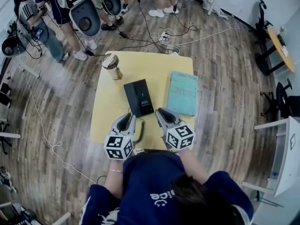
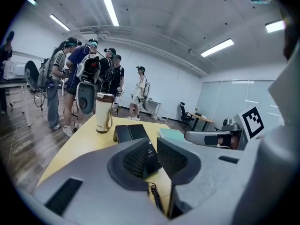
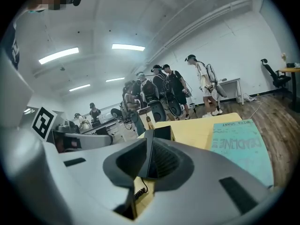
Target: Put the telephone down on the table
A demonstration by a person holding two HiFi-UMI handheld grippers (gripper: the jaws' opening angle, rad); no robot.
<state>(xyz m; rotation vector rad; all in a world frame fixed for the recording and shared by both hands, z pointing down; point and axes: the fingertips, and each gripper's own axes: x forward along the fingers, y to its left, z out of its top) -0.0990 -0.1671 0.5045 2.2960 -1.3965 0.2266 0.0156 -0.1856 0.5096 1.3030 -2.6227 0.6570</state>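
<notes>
- While the black telephone (image 1: 138, 97) lies flat at the middle of the yellow table (image 1: 108, 102), both grippers hover over the table's 6 o'clock edge.
- Left gripper (image 1: 127, 118), at 7 o'clock of the telephone: jaws drawn narrow with a slim gap between the pads, clamped on nothing. The telephone shows through the gap.
- Right gripper (image 1: 161, 112), at 5 o'clock: jaws likewise narrow, gripping nothing.
- Coiled cord (image 2: 155, 197) runs on the table beneath the left jaws.
- Teal booklet (image 1: 183, 93), at 3 o'clock of the telephone: large letters read "ADLINE"; the rest is unclear.
- Lidded cup (image 1: 111, 64), at 11 o'clock: its print is too small to read.
- White print on the telephone is also too small to read.
</notes>
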